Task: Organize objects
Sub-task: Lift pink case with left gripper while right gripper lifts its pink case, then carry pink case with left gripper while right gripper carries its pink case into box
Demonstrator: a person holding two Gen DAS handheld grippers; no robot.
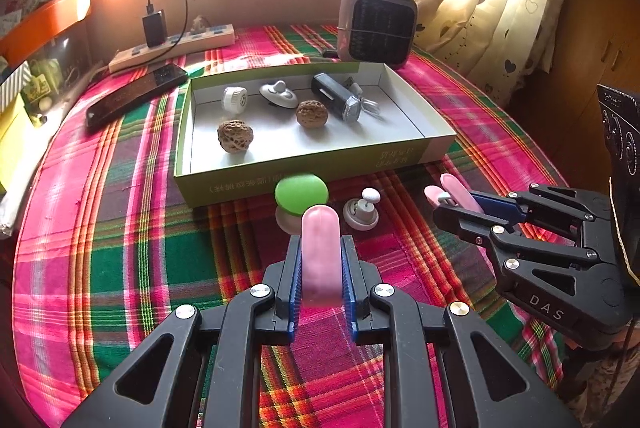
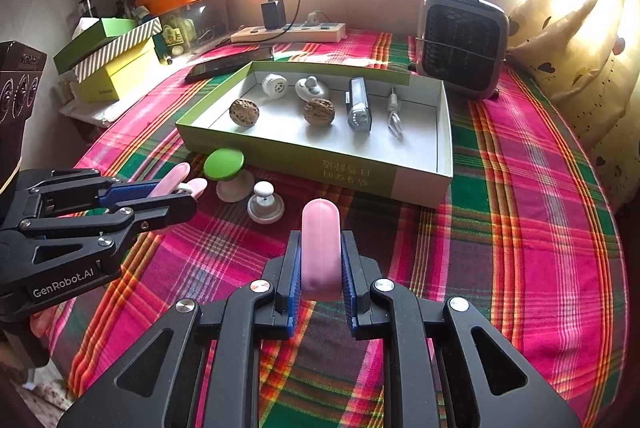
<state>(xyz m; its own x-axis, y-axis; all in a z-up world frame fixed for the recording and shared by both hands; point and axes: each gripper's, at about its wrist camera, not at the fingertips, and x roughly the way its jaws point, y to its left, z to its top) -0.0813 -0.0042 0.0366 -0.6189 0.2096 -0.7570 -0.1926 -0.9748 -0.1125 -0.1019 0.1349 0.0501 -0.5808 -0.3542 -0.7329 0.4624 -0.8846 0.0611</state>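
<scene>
My left gripper is shut on a pink clip that sticks up between its blue pads. My right gripper is shut the same way on a second pink clip. Each gripper also shows in the other's view, the right gripper with its pink clip and the left gripper with its pink clip. Both hover over the plaid cloth in front of a shallow green box. Inside lie two walnuts, a white cap, a white suction hook, a black device and a metal clip.
A green knob on a white base and a white suction hook stand on the cloth just before the box. A small heater, a power strip and a dark phone lie behind it. Stacked boxes sit far left.
</scene>
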